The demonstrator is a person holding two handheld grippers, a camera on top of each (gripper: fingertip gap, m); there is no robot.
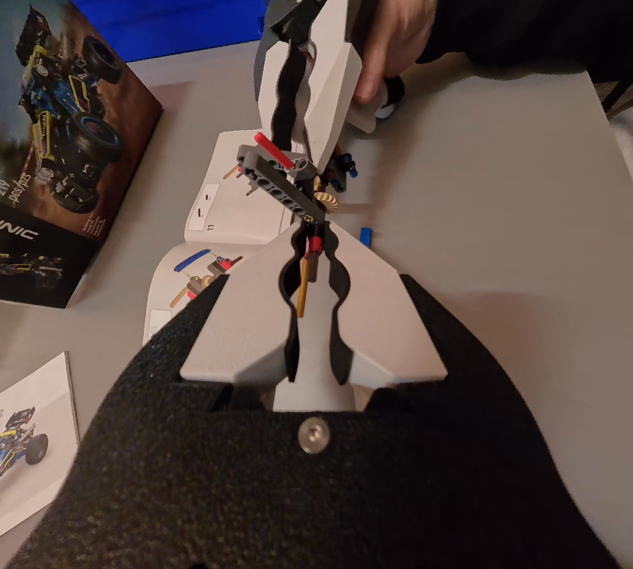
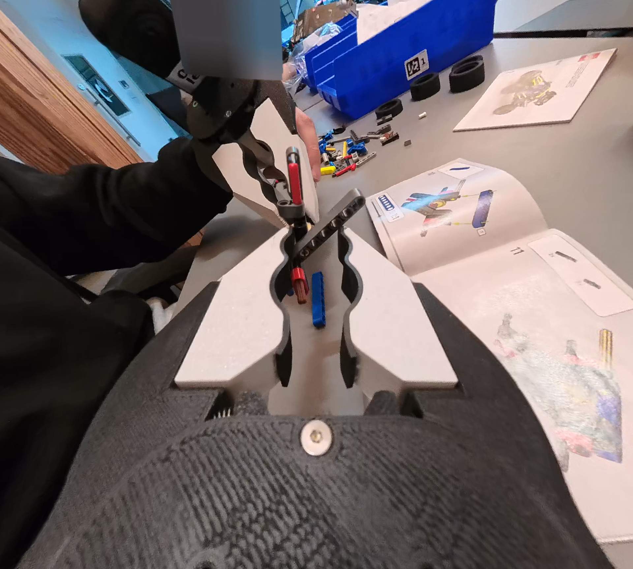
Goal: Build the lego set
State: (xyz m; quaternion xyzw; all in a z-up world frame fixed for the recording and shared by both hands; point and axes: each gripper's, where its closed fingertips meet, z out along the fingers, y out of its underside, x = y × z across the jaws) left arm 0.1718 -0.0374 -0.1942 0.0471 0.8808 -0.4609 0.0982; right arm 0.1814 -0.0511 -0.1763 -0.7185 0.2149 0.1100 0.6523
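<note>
both grippers meet over the open instruction booklet (image 2: 479,244) on the grey counter (image 1: 479,210), the left gripper (image 1: 313,227) clamped on the lower axle end of the lego assembly (image 1: 284,176) and the right gripper (image 2: 313,230) clamped on its dark grey beam (image 2: 329,227), a blue beam (image 2: 318,299) lying below.

Opposed close wrist views share the lego assembly (image 1: 287,183).

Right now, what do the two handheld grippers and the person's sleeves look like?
Each gripper, left gripper and right gripper, has a rough black textured body, a silver screw, and two white angular fingers lined with wavy black pads. The long sleeves are black.
</note>
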